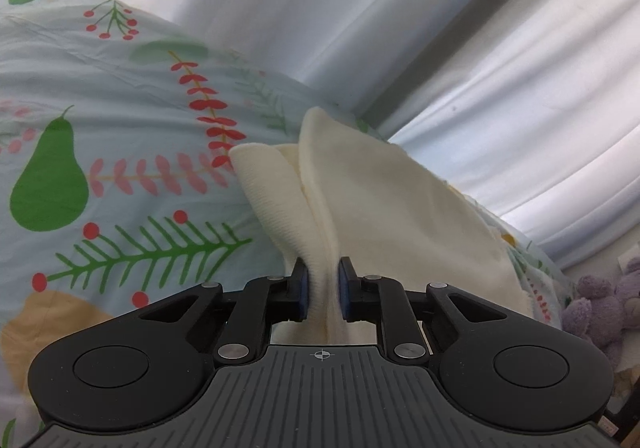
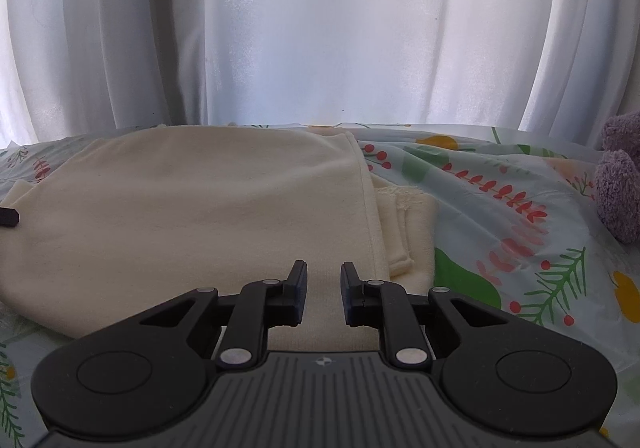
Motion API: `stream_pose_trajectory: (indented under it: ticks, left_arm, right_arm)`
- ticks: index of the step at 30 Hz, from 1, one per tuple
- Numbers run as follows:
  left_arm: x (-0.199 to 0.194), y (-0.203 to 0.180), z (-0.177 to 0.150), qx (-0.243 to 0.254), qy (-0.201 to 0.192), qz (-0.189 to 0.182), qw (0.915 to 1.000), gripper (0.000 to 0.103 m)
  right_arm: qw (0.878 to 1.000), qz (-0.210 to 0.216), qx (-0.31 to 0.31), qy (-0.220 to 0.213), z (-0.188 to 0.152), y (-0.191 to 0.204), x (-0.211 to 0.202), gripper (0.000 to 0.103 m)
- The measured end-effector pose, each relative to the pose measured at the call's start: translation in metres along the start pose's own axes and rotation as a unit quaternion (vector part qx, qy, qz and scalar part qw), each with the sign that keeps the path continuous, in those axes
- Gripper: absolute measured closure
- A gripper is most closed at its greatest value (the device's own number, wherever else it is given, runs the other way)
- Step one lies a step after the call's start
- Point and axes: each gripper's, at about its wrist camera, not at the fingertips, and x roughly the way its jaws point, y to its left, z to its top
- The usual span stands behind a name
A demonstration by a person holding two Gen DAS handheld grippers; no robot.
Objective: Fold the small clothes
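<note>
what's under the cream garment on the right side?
Under the top layer of the cream garment, another cream layer with a seamed edge sticks out on the right, lying on the printed sheet. Anything further beneath is covered.

We saw soft daylight thru the white curtain, backlit, foreground dim. Fisheye bent edges, dark corners. Bedsheet print slightly blurred in left view; no hard shadows/glare.
</note>
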Motion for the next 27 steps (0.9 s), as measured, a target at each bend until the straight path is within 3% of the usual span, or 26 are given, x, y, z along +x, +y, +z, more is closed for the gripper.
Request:
stream_pose_trajectory:
  ticks: [9,13,18,20,23,25,27]
  left_arm:
    - [0.006,-0.092,-0.002,0.080,-0.008,-0.064,0.9947,0.086]
    - [0.044,-0.135,-0.024,0.130,0.022,-0.063,0.9893,0.086]
    - [0.082,-0.152,-0.055,0.172,0.060,-0.033,0.9827,0.083]
    - [0.080,-0.151,-0.060,0.176,0.056,-0.041,0.9820,0.077]
    - [0.060,-0.152,-0.054,0.175,0.068,-0.060,0.9805,0.076]
    - [0.034,-0.151,-0.050,0.171,0.042,-0.079,0.9812,0.076]
    - [0.012,-0.148,-0.044,0.177,0.002,-0.061,0.9824,0.073]
  right_arm:
    - [1.000,0.000,0.020,0.006,-0.001,-0.005,0.002,0.087]
    - [1.000,0.001,0.022,0.003,-0.001,-0.007,-0.001,0.087]
    - [1.000,0.003,0.027,0.009,-0.003,-0.010,-0.001,0.086]
    - [0.999,0.004,0.029,0.014,-0.005,-0.012,0.001,0.086]
    - [0.999,0.008,0.032,0.016,-0.006,-0.014,0.002,0.085]
    - [0.999,0.010,0.031,0.014,-0.006,-0.014,0.002,0.085]
    - [0.999,0.013,0.032,0.011,-0.004,-0.014,0.002,0.084]
